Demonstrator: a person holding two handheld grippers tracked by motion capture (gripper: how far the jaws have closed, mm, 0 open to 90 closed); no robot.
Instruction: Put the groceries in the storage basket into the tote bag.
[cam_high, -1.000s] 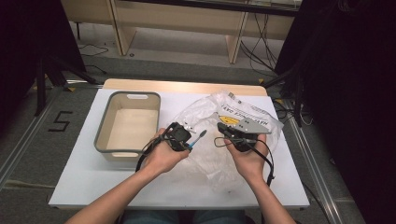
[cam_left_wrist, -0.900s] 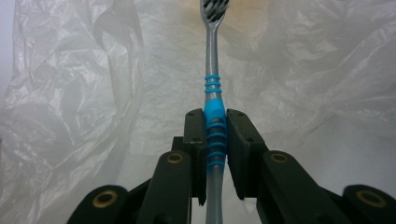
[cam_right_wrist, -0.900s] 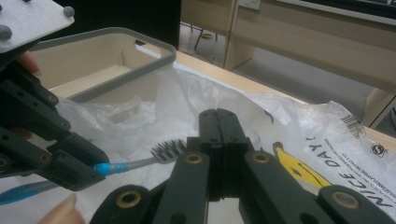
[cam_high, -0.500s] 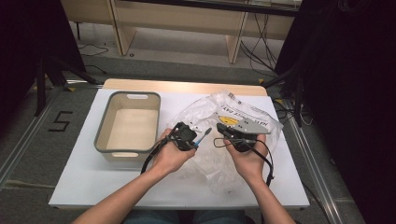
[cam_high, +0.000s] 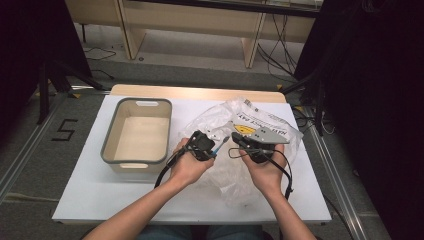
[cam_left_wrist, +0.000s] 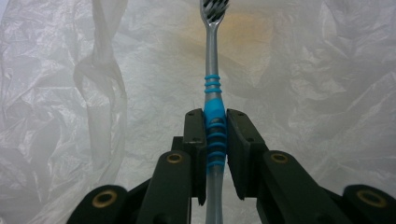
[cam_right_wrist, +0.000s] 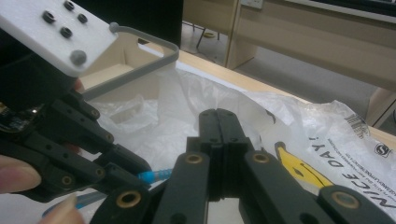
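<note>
My high view looks down on the table (cam_high: 90, 200); both gripper views sit close, sharing the bag (cam_left_wrist: 327, 70) and toothbrush (cam_left_wrist: 214, 121).

1. A crumpled plastic bag (cam_high: 235, 150) covers the table's (cam_high: 90, 195) middle and right, lying under and around both grippers.
2. A tray (cam_high: 111, 155) stands just left of the bag, its wall barring sideways passage there.
3. Bare table surface lies open along the near edge and the far left.
</note>
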